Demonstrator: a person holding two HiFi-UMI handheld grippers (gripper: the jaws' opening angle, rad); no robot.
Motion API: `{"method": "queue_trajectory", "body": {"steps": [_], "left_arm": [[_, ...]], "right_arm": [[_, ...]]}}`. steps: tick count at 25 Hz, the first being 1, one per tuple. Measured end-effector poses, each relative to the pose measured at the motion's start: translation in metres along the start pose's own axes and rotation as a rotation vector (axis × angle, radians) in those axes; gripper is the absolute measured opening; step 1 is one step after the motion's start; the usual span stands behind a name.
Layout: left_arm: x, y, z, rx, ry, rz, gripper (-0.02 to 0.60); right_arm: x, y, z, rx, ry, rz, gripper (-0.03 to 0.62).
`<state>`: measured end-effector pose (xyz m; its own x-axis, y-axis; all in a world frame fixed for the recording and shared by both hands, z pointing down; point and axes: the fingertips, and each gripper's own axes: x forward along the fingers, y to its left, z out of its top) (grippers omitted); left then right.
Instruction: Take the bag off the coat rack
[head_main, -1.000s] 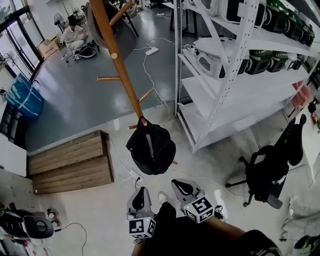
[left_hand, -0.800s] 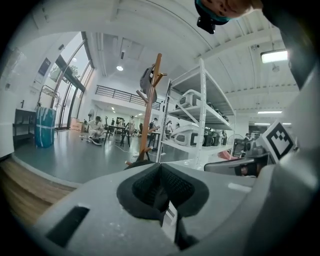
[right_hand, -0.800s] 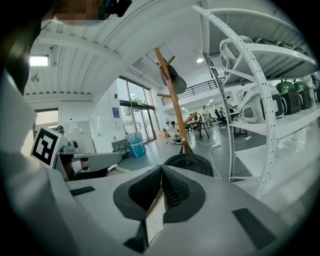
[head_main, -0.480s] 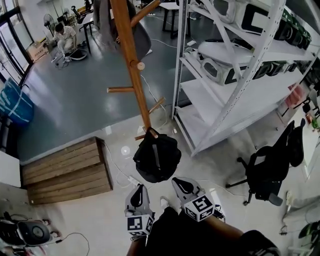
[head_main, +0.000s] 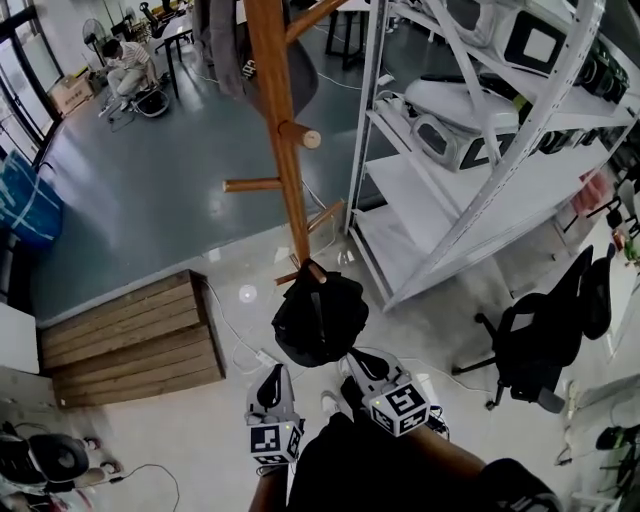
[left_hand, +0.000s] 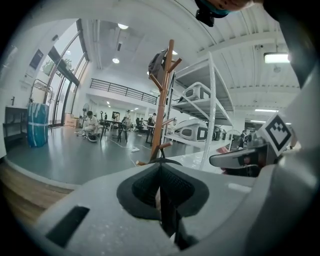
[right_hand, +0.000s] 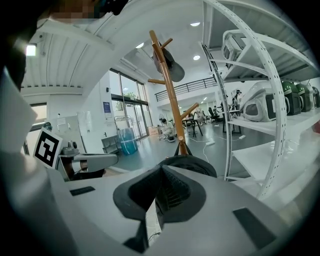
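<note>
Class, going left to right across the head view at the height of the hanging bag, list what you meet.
Wooden platform → black bag → white shelving rack → black office chair.

I'm in an open workshop or lab: white metal shelving (head_main: 420, 190) with machine housings (head_main: 450, 135) at upper right, an office chair (head_main: 535, 345) at right, grey floor (head_main: 150, 210).
</note>
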<state>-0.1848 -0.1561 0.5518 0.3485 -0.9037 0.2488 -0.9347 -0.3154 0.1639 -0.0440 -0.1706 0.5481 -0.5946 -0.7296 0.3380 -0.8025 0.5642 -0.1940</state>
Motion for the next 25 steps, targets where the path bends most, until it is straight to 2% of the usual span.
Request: {"method": "queue_trajectory", "body": {"steps": [7,11,14,16,18,25], "left_arm": [[0.029,0.000,0.006,0.009,0.016,0.003,0.018],[0.048,-0.005,0.000,0.033,0.045,-0.052,0.020],[0.060,-0.002,-0.001,0.052,0.060,-0.057,0.023],[0.068,0.001,-0.004,0.046,0.079,-0.050,0.042],[0.075,0.004,-0.006,0.047,0.090,-0.046,0.091],[0.096,0.012,-0.017,0.038,0.151,-0.051,0.174]], "right_arm": [[0.023,-0.018,-0.001,-0.017,0.046,0.039,0.015],[0.035,-0.032,-0.002,-0.028,0.076,0.048,0.015],[0.046,-0.043,-0.010,-0.017,0.110,0.059,0.027],[0.055,-0.052,-0.017,0.002,0.144,0.073,0.075],[0.061,-0.060,-0.022,0.006,0.171,0.076,0.116],[0.079,-0.081,-0.034,-0.008,0.234,0.092,0.159]]}}
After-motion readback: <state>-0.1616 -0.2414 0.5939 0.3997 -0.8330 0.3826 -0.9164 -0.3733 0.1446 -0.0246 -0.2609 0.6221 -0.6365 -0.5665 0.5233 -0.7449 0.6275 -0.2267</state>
